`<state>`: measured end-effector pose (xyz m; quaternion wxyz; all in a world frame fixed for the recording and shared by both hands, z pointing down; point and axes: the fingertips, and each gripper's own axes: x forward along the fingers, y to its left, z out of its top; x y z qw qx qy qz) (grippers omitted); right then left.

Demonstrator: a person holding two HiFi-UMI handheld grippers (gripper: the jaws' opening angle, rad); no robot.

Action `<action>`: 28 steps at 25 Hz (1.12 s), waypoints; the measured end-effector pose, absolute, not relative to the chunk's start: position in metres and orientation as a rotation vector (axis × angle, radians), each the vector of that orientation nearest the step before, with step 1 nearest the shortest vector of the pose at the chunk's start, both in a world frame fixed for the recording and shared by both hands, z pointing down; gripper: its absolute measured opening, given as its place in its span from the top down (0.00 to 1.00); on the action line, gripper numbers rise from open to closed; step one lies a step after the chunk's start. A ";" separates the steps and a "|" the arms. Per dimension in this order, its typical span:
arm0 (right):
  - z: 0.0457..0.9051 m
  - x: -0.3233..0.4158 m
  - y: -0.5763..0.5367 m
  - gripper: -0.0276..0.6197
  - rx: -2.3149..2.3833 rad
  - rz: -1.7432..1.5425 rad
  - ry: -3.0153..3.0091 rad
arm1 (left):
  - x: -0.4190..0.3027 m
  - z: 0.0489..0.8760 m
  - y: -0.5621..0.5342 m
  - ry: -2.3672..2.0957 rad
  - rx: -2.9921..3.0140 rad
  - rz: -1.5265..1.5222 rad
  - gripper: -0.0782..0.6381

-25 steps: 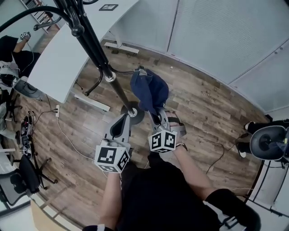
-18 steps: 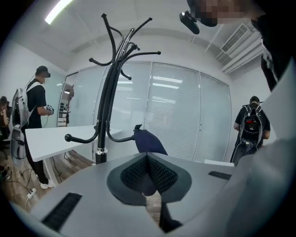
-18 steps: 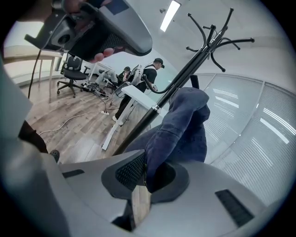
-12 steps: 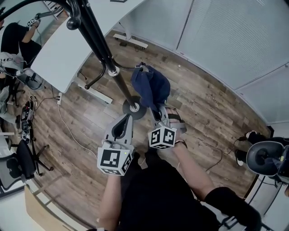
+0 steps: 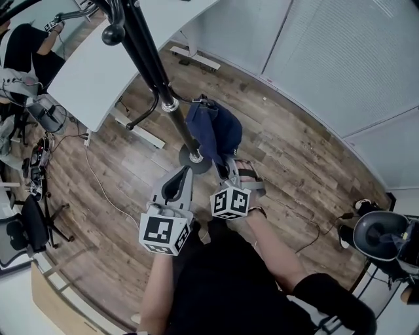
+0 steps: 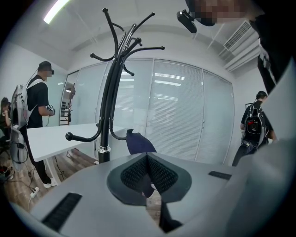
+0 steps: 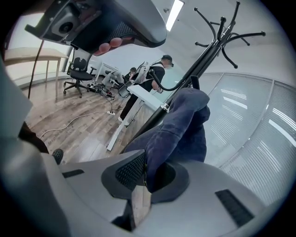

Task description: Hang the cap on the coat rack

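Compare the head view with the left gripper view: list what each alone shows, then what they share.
Head view only: the rack's round base on the wooden floor, and the right tool shut on the navy cap. Left gripper view only: the ceiling light, and a close look at the left tool, its pads together with nothing between them. Both: the coat rack's pole, the cap and the white table.

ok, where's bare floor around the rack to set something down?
Widest bare floor: between the cap and the wall panels. Smaller strip between the white cable and the left gripper. Crowded: left edge, by the desk and chair.
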<state>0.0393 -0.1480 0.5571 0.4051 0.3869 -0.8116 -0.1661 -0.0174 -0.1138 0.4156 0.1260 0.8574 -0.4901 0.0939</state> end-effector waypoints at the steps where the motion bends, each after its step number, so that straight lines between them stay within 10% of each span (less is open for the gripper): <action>1: 0.558 0.038 -0.149 0.88 0.973 -0.418 -2.049 | -0.018 0.416 -0.114 -1.429 2.493 0.275 0.87; 28: 0.591 -0.006 -0.166 0.85 0.811 -0.394 -2.062 | -0.050 0.416 -0.120 -1.528 2.441 0.302 0.87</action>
